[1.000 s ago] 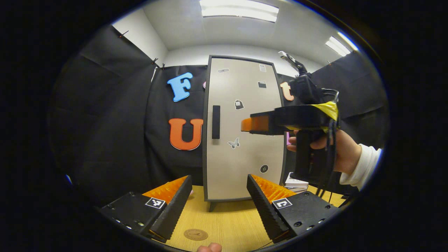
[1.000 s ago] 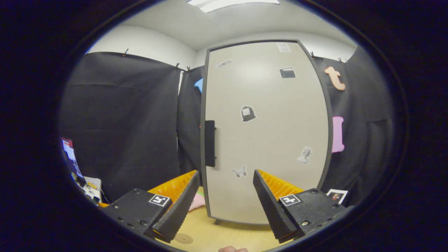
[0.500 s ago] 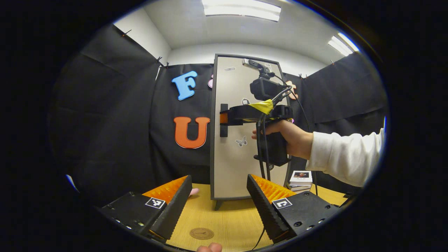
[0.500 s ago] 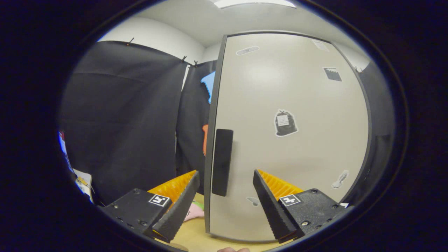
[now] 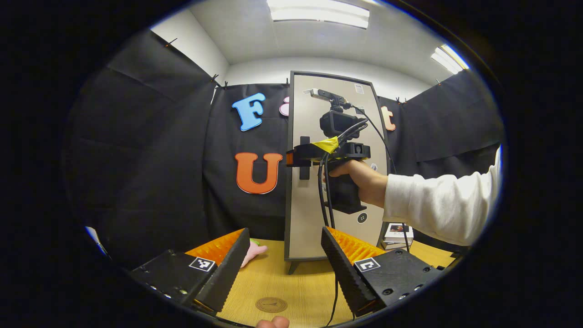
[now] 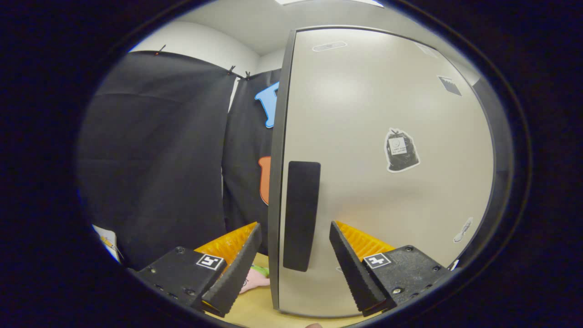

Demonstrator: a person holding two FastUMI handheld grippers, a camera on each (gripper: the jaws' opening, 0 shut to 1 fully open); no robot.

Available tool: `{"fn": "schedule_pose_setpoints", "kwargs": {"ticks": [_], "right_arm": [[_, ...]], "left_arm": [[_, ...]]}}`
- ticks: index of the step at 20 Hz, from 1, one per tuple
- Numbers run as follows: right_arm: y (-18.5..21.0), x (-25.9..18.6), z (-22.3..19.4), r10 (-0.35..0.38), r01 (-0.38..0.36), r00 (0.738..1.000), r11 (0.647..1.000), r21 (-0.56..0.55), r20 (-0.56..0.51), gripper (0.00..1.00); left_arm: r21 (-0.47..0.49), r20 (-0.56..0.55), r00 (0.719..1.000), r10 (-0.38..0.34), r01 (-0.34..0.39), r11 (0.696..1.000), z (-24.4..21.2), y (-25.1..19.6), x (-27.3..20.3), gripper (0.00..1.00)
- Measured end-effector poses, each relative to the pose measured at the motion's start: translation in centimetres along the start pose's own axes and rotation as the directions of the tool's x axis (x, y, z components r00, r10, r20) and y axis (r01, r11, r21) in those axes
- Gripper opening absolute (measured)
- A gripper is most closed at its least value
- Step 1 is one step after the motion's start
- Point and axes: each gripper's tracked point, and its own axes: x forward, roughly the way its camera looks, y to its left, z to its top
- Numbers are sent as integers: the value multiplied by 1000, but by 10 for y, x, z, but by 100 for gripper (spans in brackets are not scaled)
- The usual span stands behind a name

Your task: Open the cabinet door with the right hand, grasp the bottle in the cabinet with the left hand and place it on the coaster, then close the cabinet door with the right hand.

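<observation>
A tall beige cabinet with a dark frame stands on the wooden table, its door closed. A black vertical handle sits at the door's left edge. My right gripper is open, its fingers straddling the handle's lower end, apart from it. In the left gripper view a hand holds that right gripper up against the handle. My left gripper hangs open and empty over the table, well back from the cabinet. A round brown coaster lies on the table just below it. The bottle is hidden behind the door.
A pink soft toy lies on the table left of the cabinet. A stack of small books sits to the cabinet's right. The wooden tabletop stretches between my left gripper and the cabinet. A white sleeve reaches in from the right.
My right gripper has moved forward and left to the door handle, which now lies between its open fingers. The left gripper has drifted slightly left and back.
</observation>
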Motion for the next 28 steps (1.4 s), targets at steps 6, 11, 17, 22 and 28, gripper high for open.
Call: {"fn": "schedule_pose_setpoints", "kwargs": {"ticks": [6, 11, 17, 22, 28], "right_arm": [[-1, 8, -4, -28, 28, 999, 1000, 8, -17, 71], [-5, 10, -3, -28, 27, 1000, 999, 47, 3, 33], [-4, 7, -4, -14, 14, 1000, 999, 32, -4, 20], [-1, -4, -4, 48, -48, 999, 998, 30, -3, 20], [-6, -22, -7, 150, -150, 989, 989, 15, 13, 18]], "left_arm": [[-3, 2, 1000, 7, -7, 1000, 0, 8, 2, 95], [-2, 9, 1000, 13, -13, 1000, 0, 12, 0, 95], [-4, 7, 1000, 7, -7, 1000, -3, 12, 0, 95], [-4, -6, 1000, -6, 6, 1000, -7, 9, 3, 95], [11, -14, 1000, 14, -14, 1000, -15, 20, -6, 95]]}}
